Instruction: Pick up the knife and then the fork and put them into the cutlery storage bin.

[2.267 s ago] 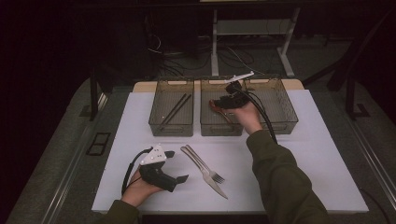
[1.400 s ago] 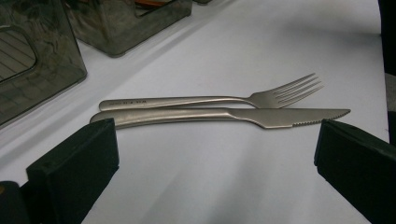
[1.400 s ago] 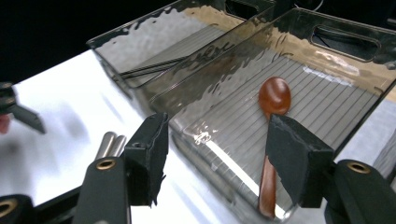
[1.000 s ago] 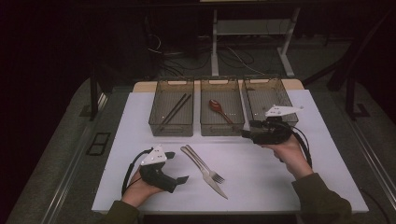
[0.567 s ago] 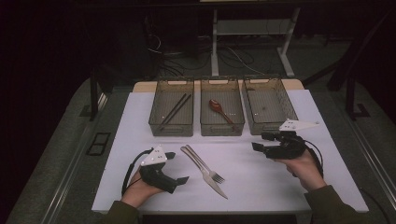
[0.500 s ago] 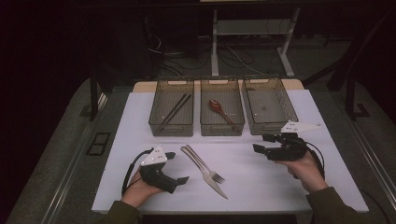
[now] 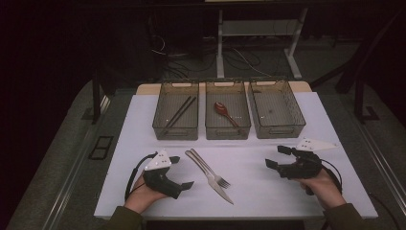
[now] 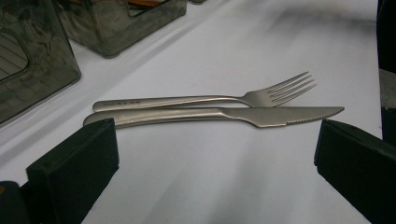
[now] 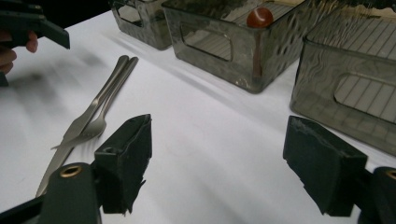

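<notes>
- Looking down from the high view, I have my left gripper [image 7: 179,171] low on the white table cover [image 7: 287,201], jaws spread apart with nothing between them.
- Just ahead of those jaws, in the left gripper view, lie the matte steel table knife [image 8: 219,115] and the matte steel four-tined fork [image 8: 205,99], side by side and touching along their handles, flat on the cover; no pad touches either.
- My right gripper [image 7: 277,157] sits well apart from them on the other side, its jaws pointing toward the cutlery; they have just been opening and stand wide with nothing between them.
- Off to the left of its jaws in the right gripper view the fork [image 9: 95,122] and knife [image 9: 70,140] lie near, not reached.
- Beyond both grippers stand three smoky clear plastic bins in a row: the left bin [image 7: 163,125] holds dark chopsticks [image 7: 178,115], the middle bin [image 7: 210,127] a reddish-brown spoon [image 7: 224,111], and the right bin [image 7: 299,120] stands nearest my right gripper.
</notes>
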A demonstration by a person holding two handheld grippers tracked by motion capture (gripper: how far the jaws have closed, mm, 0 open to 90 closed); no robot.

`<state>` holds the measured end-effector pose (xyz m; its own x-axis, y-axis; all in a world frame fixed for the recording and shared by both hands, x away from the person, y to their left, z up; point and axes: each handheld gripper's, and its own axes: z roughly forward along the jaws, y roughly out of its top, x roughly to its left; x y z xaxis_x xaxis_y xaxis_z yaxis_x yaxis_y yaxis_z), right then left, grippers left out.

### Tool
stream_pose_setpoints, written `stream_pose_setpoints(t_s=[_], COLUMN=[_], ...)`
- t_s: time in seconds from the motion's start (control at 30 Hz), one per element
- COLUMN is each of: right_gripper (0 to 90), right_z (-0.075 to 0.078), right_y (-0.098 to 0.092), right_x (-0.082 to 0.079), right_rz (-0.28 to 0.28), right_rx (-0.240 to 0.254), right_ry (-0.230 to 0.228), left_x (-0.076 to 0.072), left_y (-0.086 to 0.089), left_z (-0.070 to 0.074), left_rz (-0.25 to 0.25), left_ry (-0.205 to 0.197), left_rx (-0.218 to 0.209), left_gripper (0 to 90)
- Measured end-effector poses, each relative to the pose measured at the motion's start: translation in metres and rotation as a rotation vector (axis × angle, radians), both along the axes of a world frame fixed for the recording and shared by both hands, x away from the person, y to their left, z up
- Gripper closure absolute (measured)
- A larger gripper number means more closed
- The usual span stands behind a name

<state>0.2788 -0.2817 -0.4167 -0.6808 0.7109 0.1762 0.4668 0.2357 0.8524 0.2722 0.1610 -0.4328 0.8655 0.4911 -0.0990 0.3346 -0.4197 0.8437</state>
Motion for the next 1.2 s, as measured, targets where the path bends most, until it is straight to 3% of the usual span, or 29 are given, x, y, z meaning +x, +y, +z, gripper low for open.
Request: stream_pose_setpoints(t_s=[0.27, 0.67, 0.8, 0.87, 1.2], right_gripper=[17.7, 17.6, 17.6, 17.6, 17.6], right_z=[-0.012, -0.022, -0.022, -0.022, -0.023], right_y=[-0.006, -0.014, -0.013, -0.013, -0.012], right_x=[-0.014, -0.016, -0.016, -0.016, -0.016], right_rz=[0.001, -0.014, -0.016, -0.014, -0.013], right_rx=[-0.042, -0.028, -0.027, -0.032, -0.037], right_ry=[-0.002, 0.014, 0.012, 0.012, 0.014], left_x=[0.0, -0.002, -0.005, -0.005, -0.008], left_y=[0.0, -0.001, -0.004, -0.007, -0.03], left_z=[0.001, 0.005, 0.006, 0.006, 0.004], left_rz=[0.009, 0.021, 0.018, -0.005, -0.144], left_ry=[0.0, -0.008, -0.001, 0.008, 0.073], left_rx=[-0.013, -0.023, -0.019, -0.018, -0.012], left_gripper=[0.0, 1.5, 16.8, 21.0, 60.5])
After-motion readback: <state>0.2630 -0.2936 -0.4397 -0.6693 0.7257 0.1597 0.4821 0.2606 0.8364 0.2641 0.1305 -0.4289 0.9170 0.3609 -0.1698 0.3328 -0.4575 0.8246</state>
